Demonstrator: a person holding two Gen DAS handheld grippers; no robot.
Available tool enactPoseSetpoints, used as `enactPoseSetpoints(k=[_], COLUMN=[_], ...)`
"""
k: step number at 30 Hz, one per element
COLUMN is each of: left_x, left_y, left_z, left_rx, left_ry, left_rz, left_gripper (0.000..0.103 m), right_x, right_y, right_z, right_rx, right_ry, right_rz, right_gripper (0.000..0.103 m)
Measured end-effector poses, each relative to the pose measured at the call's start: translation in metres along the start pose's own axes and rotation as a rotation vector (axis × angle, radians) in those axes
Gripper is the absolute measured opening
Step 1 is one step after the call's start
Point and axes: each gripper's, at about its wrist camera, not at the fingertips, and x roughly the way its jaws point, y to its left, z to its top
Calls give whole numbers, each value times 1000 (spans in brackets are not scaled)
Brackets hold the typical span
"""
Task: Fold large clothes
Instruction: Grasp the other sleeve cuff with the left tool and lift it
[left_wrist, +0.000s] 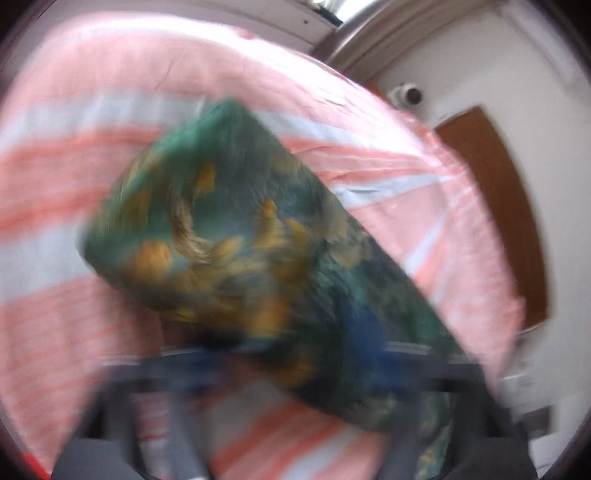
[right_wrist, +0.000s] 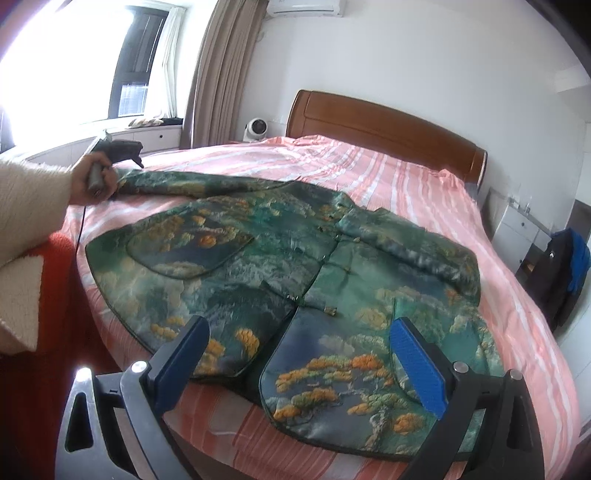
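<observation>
The right gripper (right_wrist: 299, 354) hangs with its blue ribbed pads (right_wrist: 417, 373) spread wide apart, grasping nothing, just above the near hem of the jacket (right_wrist: 258, 266). The jacket is a thick brocade in green, blue and orange, woven with pines and clouds; it lies front up across the bed (right_wrist: 388, 177), with a rounded patch pocket on one panel and one sleeve (right_wrist: 177, 186) stretched toward the far left edge. The bed wears a pink and white striped cover, lightly creased, below a smooth wooden headboard (right_wrist: 384, 125).

At that far sleeve end, the person's left hand (right_wrist: 90, 181) holds the left gripper (right_wrist: 122, 151). In the left wrist view, heavily blurred, the sleeve cuff (left_wrist: 221, 229) rises from between the dark fingers, so the gripper appears clamped on it, over the striped cover.
</observation>
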Motion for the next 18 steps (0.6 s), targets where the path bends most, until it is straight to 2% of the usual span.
enactPoseSetpoints(k=[1,3,5,8,10,11,13,14,16,17,18], left_x=[0,-20,-49,-103,-135,-141,-144,-138,-108,-90,-68], left_y=[-17,-63,-120,-216,-276,-296,-336,-348,-364,-366,-364], left_z=[1,-6,-18,-62,-114,-137,-204,-234,-302,-329,-357], left_rx=[88,277,464,733,931,1006,1200,1279,1449,1503,1554], left_ry=[6,-83,-171,-295,-354,-362,-361,-354,-292,-249,-203], left_rz=[36,108,87,-23,-133,-173,-250,-263,-254,-223,-161], left_gripper=[10,8,8,8,8,8,9,13,34,71,92], right_x=[2,4,3,3,3,4,4,4,1,-1,-3], right_y=[-1,-6,-12,-21,-28,-32,-41,-44,-54,-60,-65], right_z=[-1,0,-1,-2,-4,-5,-9,-10,-14,-16,-17], right_rx=[10,37,59,93,112,121,145,157,189,209,223], right_ry=[2,-5,-20,-37,-42,-43,-42,-41,-44,-47,-50], right_rz=[4,11,11,13,11,7,-10,-15,-28,-37,-42], right_gripper=[98,98,98,98,98,98,98,98,98,98,98])
